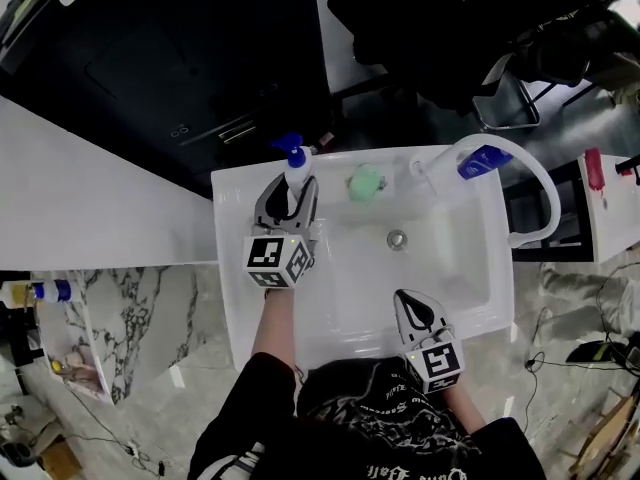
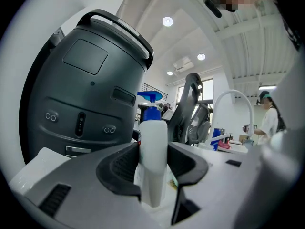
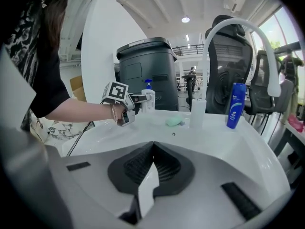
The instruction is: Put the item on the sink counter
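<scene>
Spray bottle, smooth white plastic (blue nozzle), clamped between ribbed black jaws

One white pump bottle, one blue bottle, one green soap, one faucet.

Plenty of room is left over the middle of the basin. The back rim of the counter is pretty crowded though: it's taken up by a spray bottle at the left, a green soap beside it, and a blue bottle further right. The right side is arched over by the faucet, and anything past the back left is blocked by a big dark bin.
</scene>
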Action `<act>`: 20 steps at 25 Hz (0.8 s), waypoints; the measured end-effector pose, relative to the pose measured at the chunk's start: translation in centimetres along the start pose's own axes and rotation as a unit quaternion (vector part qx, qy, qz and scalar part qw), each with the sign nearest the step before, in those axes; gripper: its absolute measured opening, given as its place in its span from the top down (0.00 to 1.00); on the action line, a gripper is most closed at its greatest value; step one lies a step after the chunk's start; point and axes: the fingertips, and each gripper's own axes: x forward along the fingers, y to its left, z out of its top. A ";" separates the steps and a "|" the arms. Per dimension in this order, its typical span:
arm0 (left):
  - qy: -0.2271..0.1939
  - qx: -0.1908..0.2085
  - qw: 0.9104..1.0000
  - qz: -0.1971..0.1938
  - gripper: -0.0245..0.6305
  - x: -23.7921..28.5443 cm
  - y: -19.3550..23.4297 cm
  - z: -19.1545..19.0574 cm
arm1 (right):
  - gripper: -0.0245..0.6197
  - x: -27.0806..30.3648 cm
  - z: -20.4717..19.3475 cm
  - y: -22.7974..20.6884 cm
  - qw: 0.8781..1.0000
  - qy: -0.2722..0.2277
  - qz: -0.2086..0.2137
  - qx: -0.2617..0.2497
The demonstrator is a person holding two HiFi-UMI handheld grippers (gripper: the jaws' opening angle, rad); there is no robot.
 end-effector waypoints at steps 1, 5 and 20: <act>-0.001 0.000 1.000 -0.002 0.69 0.2 0.0 -0.2 | 0.96 -0.1 -0.1 -0.1 1.000 0.002 -0.004 0.001; -0.001 -0.001 1.000 -0.007 0.69 1.0 0.3 -1.1 | 0.96 -0.3 -0.6 -0.3 1.000 0.012 -0.016 -0.002; -0.002 0.014 1.000 -0.019 0.69 2.3 0.9 -3.0 | 0.96 0.0 -1.0 0.4 0.999 0.025 -0.020 -0.021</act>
